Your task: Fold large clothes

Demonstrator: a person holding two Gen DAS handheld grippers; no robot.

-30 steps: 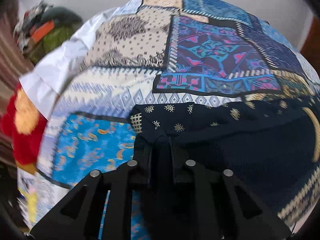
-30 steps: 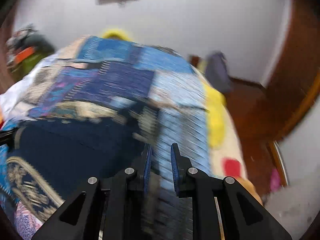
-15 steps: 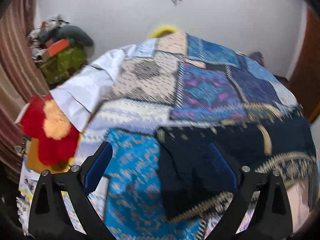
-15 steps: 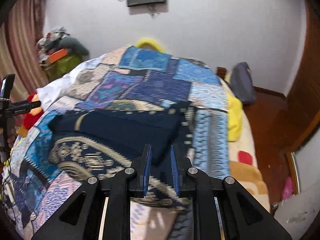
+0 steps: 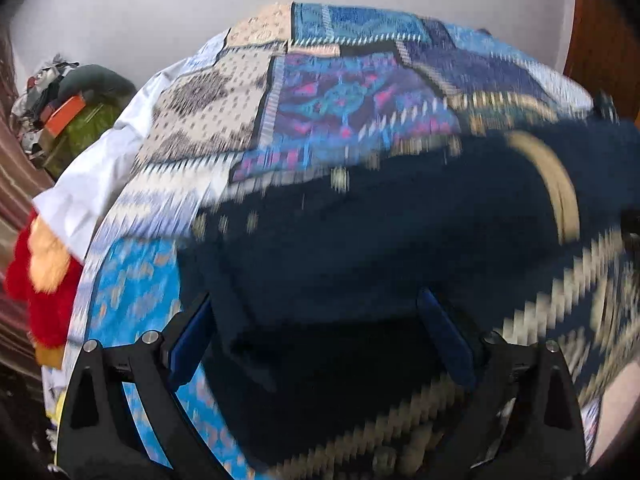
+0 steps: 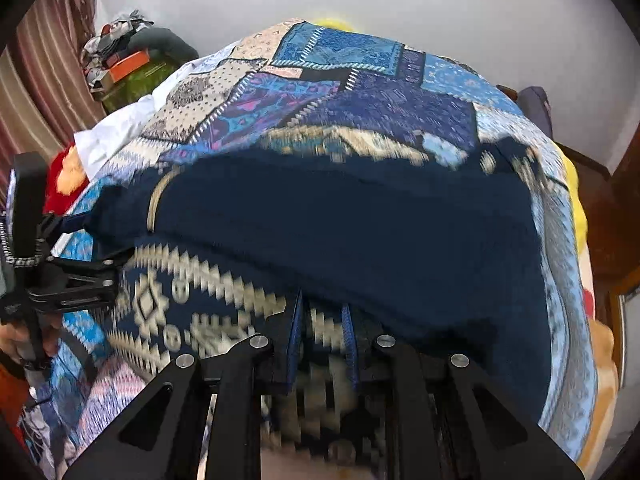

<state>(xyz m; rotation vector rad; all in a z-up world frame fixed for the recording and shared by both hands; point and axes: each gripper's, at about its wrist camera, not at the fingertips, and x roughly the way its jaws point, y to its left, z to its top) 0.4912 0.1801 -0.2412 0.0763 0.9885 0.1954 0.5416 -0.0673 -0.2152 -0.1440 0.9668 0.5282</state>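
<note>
left wrist view: left gripper [image 5: 316, 332] jaws wide apart, holding nothing, directly above the folded navy garment [image 5: 360, 240]. risk: closing now may catch one layer only and undo the fold. patchwork bedspread [image 5: 320, 96] ahead.

right wrist view: right gripper [image 6: 320, 344] jaws narrowly parted; grip cannot be determined. garment directly ahead; curtain [image 6: 52, 80] far left.

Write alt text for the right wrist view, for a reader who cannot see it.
The right gripper, jaws slightly apart, points at a navy garment with a cream geometric border, folded over on a blue patchwork bedspread. The left gripper reaches the garment's left edge. Behind are a white wall, a clutter pile and striped curtains.
</note>
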